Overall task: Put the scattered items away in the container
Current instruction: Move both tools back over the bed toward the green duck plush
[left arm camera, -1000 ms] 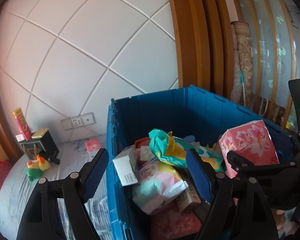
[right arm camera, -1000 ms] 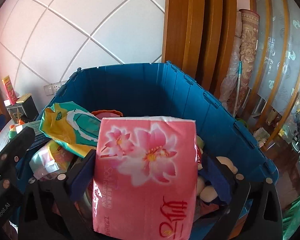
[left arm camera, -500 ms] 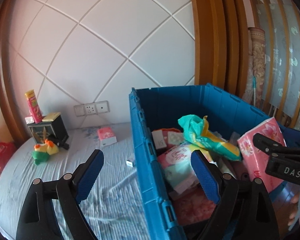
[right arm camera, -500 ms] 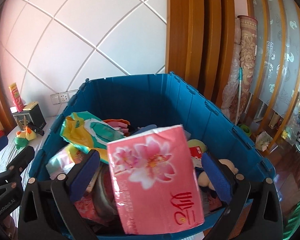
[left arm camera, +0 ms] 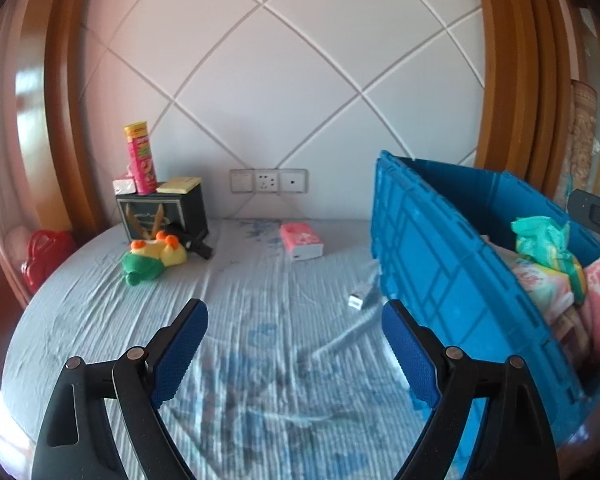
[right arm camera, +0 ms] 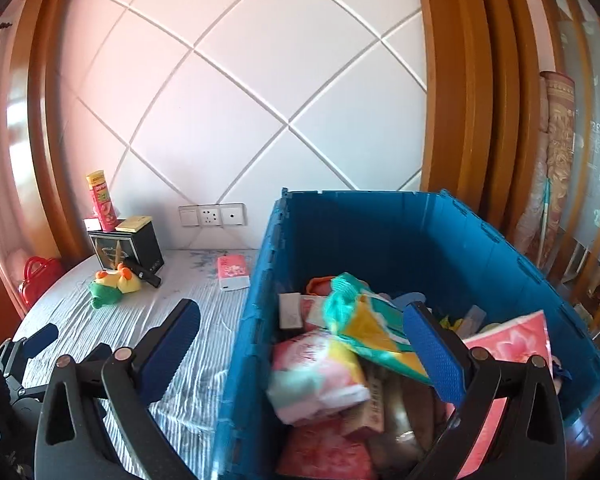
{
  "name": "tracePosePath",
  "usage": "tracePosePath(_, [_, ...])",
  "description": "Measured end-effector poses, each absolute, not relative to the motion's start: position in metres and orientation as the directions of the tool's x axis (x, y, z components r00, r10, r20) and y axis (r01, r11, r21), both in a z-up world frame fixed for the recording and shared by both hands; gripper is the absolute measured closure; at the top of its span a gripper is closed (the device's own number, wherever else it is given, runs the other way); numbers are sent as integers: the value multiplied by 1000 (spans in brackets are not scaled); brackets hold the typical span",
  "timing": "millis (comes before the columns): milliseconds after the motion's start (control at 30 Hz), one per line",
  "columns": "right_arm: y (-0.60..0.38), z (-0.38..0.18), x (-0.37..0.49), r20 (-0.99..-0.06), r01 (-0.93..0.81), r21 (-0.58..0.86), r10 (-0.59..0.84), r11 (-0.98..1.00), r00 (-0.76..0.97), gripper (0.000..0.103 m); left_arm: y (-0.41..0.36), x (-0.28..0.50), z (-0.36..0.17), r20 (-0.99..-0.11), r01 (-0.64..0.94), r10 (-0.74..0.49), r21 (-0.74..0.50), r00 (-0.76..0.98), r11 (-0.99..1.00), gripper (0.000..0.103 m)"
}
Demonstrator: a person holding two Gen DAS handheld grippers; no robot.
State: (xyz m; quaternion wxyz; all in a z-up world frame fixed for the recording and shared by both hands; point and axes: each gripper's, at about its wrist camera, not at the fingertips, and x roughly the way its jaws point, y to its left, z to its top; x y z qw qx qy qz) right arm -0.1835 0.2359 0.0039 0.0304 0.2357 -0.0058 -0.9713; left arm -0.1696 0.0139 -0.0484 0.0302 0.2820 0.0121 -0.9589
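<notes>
In your left wrist view, your left gripper [left arm camera: 294, 356] fills the bottom of the frame, its fingers spread wide with nothing between them; the jaws have just been opening. Ahead lies a bed [left arm camera: 236, 344] with striped sheets. A pink tissue pack [left arm camera: 302, 241] sits at centre, a green and yellow plush toy [left arm camera: 152, 258] at left centre, and a small white box [left arm camera: 360, 300] just beside the blue container [left arm camera: 452, 280] on the right. To do the next pickup well, I would aim for the tissue pack, centre it between the fingers, and approach low.

In your right wrist view, your right gripper [right arm camera: 300, 354] is at the bottom, fingers spread and empty, straddling the container's near left wall. The large pink tissue packet [right arm camera: 512, 344] lies inside, at lower right, among other wrapped goods.
</notes>
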Motion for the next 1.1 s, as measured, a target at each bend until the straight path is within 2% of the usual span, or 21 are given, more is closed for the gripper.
tracePosePath(233, [128, -9, -218, -484, 107, 39, -112, -994, -868, 0, -115, -194, -83, -610, 121, -106, 16, -785, -992, 13])
tracePosePath(533, [10, -70, -278, -645, 128, 32, -119, -991, -755, 0, -257, -248, -126, -704, 168, -148, 41, -694, -985, 13])
tracePosePath(733, [-33, -105, -326, -723, 149, -6, -99, -989, -684, 0, -313, -280, -147, -738, 243, -176, 17, -651, -970, 13])
tracePosePath(1100, [-91, -163, -431, -790, 261, 37, -188, -965, -583, 0, -351, -356, -183, -784, 330, -240, 47, -573, -943, 13])
